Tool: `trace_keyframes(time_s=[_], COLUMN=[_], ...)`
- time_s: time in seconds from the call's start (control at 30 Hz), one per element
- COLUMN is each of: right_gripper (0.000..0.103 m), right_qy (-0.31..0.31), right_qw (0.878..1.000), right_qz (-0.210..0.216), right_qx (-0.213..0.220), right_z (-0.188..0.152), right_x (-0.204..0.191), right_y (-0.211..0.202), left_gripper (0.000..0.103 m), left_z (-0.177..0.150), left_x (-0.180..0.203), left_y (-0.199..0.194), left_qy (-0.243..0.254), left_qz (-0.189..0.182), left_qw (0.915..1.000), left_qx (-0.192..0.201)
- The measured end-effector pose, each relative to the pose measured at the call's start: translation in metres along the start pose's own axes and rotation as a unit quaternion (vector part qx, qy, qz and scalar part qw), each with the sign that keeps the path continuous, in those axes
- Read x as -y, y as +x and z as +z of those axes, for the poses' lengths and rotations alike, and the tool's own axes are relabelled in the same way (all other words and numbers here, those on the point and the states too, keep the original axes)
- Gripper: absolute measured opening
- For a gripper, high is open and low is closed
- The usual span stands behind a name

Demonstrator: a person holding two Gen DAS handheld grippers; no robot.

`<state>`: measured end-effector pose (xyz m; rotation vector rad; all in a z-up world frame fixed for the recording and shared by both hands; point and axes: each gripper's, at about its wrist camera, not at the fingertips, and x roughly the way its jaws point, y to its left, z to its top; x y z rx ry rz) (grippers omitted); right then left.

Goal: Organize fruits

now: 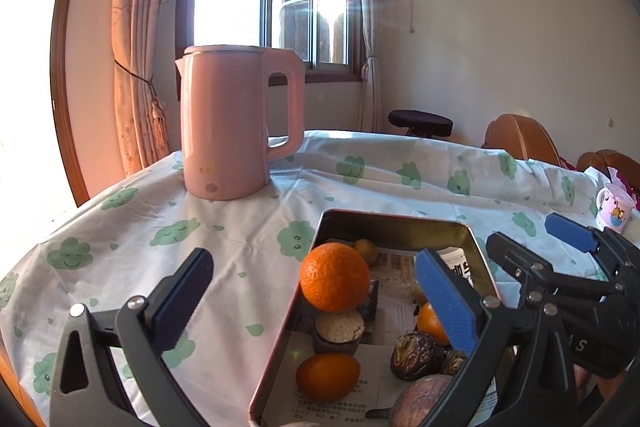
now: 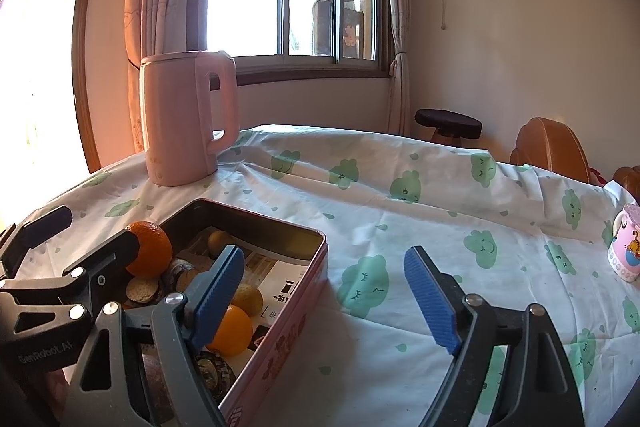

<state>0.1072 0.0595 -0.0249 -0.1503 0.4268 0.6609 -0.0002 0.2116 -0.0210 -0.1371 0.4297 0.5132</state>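
Orange fruits [image 1: 334, 277] and darker ones lie together in the metal tin [image 1: 394, 223] near the counter's front edge. Left tongs [image 1: 312, 301] and right tongs [image 2: 324, 301] stand open and empty. Collecting appears complete.

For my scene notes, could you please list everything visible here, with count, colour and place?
kettle: one, pink, far left on the table
tin: one, pink outside, near edge, lined with printed paper
oranges: at least three, orange, in the tin
dark fruits: several, purple-brown, at the tin's near end
mug: one, pink cartoon print, far right
tablecloth: one, white with green clouds, covering the table
stool: one, dark, beyond the table
chairs: two, brown, at right
left gripper: open, straddling the tin's left wall
right gripper: open, straddling its right wall
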Motion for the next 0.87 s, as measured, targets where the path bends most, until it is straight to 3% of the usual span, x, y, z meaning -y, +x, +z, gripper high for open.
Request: trace_keyframes(time_s=[0.47, 0.87], right_gripper=[0.084, 0.084], right_qy=[0.002, 0.026], right_qw=[1.000, 1.000], right_qz=[-0.002, -0.001], right_qx=[0.002, 0.001], right_z=[0.000, -0.002], right_x=[0.001, 0.013], right_y=[-0.001, -0.004], left_gripper=[0.103, 0.103], left_z=[-0.001, -0.001], left_x=[0.000, 0.004], left_y=[0.003, 0.000], left_qy=[-0.003, 0.003], left_qz=[0.014, -0.001], left_qw=[0.9999, 1.0000], left_qx=[-0.008, -0.001])
